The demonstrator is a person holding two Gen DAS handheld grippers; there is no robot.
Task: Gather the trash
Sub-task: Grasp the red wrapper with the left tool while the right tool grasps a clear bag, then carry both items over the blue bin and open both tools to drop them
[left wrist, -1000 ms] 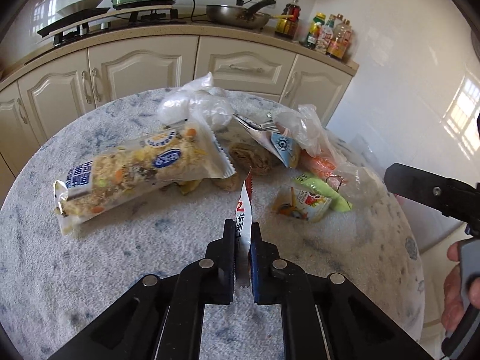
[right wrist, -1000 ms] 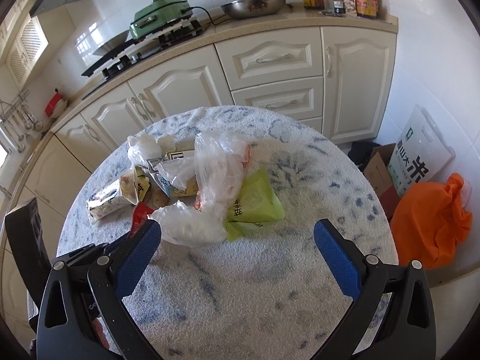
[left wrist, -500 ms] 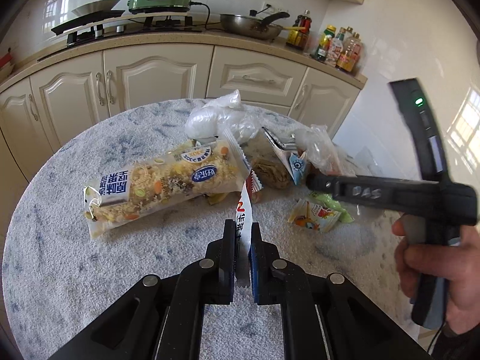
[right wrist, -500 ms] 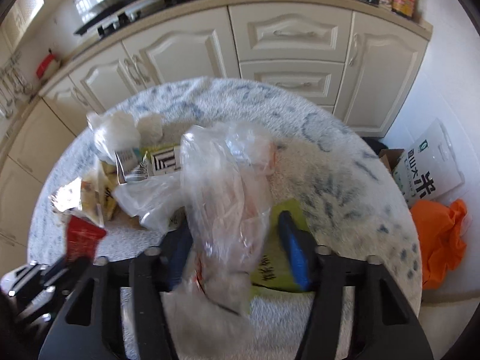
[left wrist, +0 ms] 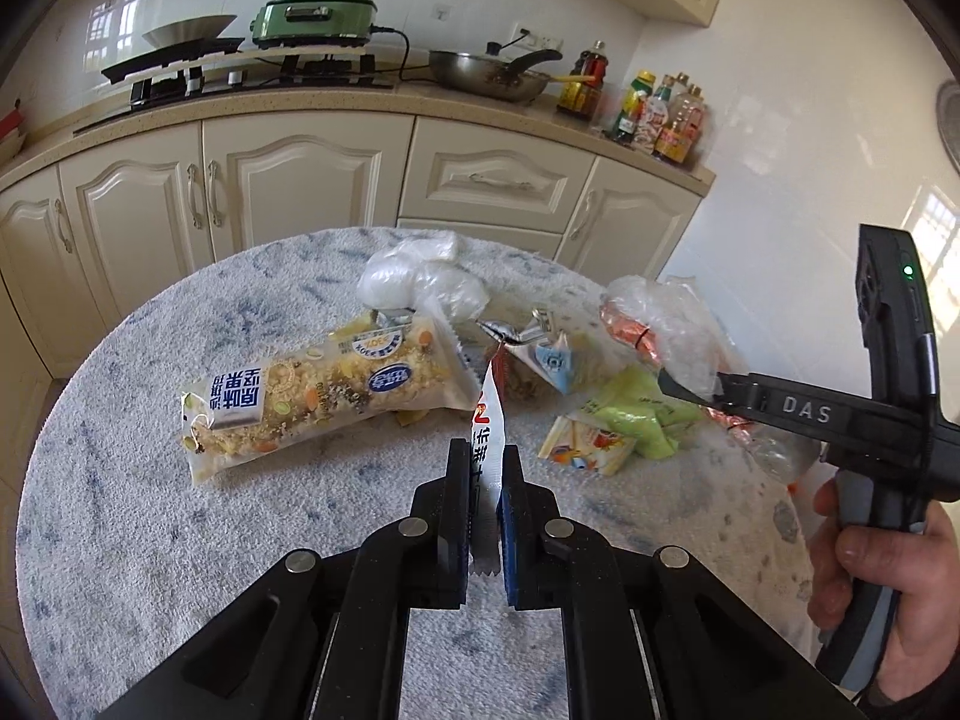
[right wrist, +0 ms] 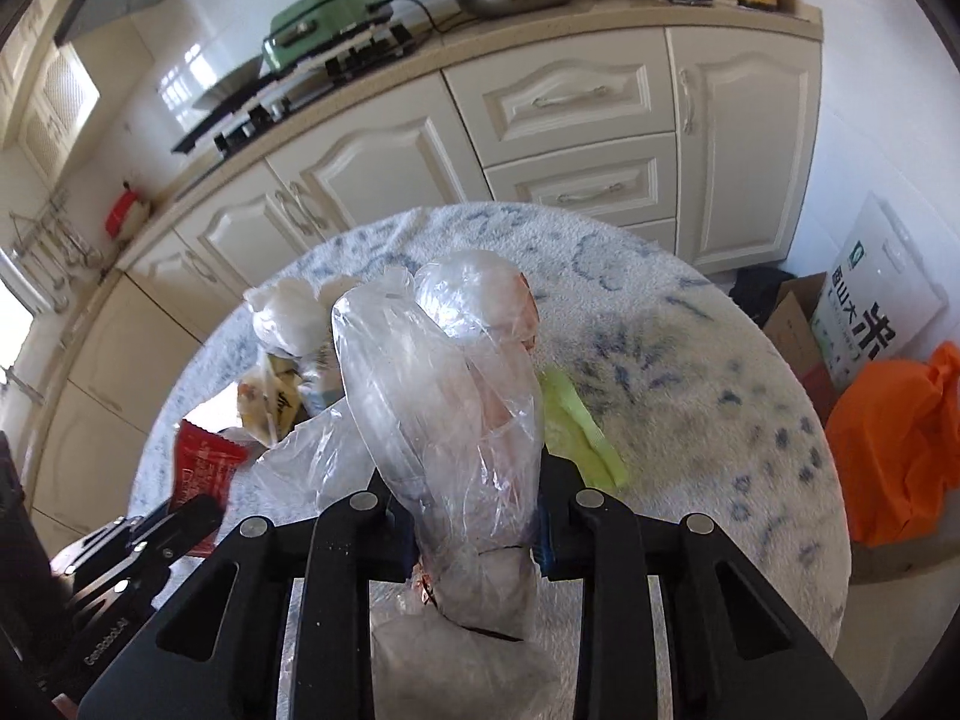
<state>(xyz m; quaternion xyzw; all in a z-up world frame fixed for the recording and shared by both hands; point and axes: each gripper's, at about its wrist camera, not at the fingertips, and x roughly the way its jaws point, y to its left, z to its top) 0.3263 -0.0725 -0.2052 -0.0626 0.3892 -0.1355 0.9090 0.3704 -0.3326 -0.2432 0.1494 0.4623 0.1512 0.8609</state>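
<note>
1. Left gripper (left wrist: 486,480): jaws together, clamped on a thin red-and-white wrapper (left wrist: 487,420), held edge-on above the table (left wrist: 120,540).
2. Right gripper (right wrist: 477,516): jaws closing on a clear plastic bag (right wrist: 444,396), pads pressing its sides; bag bunched upright between them, orange scraps inside.
3. Left view only: long cereal packet (left wrist: 318,396) lying flat left of the wrapper; white bag (left wrist: 420,285) behind it; small juice carton (left wrist: 591,441) beside a green wrapper (left wrist: 642,414); right gripper seen side-on (left wrist: 690,387), a hand (left wrist: 876,576) on its grip.
4. Right view only: orange bag (right wrist: 894,450), cardboard box (right wrist: 798,324) and white rice sack (right wrist: 876,294) on the floor right of the table; wrapper's red face (right wrist: 201,462) at lower left.
5. Both views: trash clustered mid-table; cabinets and counter behind, green cooker (left wrist: 315,15) and pan (left wrist: 492,75) on top.
</note>
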